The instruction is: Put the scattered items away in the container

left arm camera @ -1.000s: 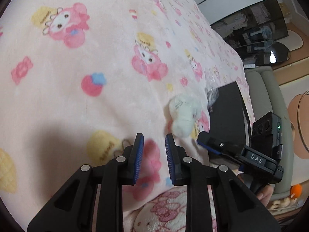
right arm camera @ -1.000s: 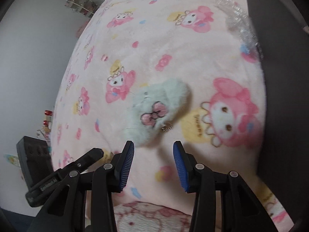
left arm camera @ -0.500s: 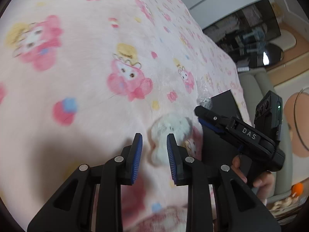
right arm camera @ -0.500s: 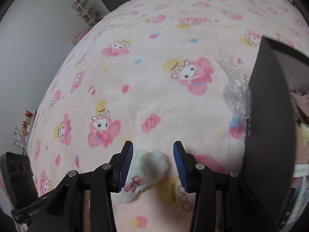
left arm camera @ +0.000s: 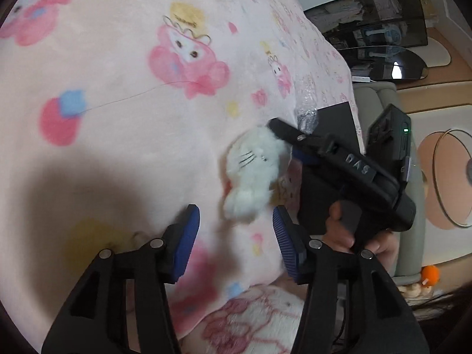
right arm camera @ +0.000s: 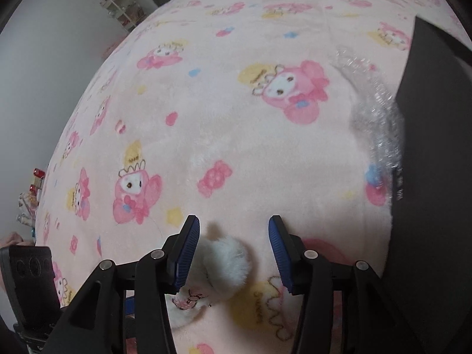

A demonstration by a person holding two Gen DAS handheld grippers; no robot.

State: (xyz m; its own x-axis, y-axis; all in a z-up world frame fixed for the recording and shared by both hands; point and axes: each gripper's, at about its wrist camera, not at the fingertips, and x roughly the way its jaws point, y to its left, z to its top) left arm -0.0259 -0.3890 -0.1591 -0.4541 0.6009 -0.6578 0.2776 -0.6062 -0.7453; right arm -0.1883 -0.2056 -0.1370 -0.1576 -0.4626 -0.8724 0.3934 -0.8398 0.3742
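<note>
1. The left gripper [left arm camera: 236, 236] is held low over the pink blanket [left arm camera: 118, 118]. Its jaws are opening and nothing is seen between the pads; the plush [left arm camera: 250, 174] lies just beyond the tips, untouched by them.

2. The plush, a small white fluffy toy, is found on the blanket near its right edge, close beside the black box [right arm camera: 436, 147]. A scrap of bubble wrap [right arm camera: 374, 112] lies against the box wall, further up the blanket.

3. The right gripper [right arm camera: 233, 247] is brought down over the plush. Its jaws are opening too, and the plush sits between them, nearer the left pad; no squeeze is visible, so it is judged not yet gripped.

4. The step in hand is judged to be the pickup of the plush by the right gripper, with the container taken to be the box.

5. Next, the right jaws would have to be lowered a little and closed on the soft body, deep enough that the fur does not slip. A lift and a short carry rightward over the box wall would follow.

6. The bubble wrap is left for later.
</note>
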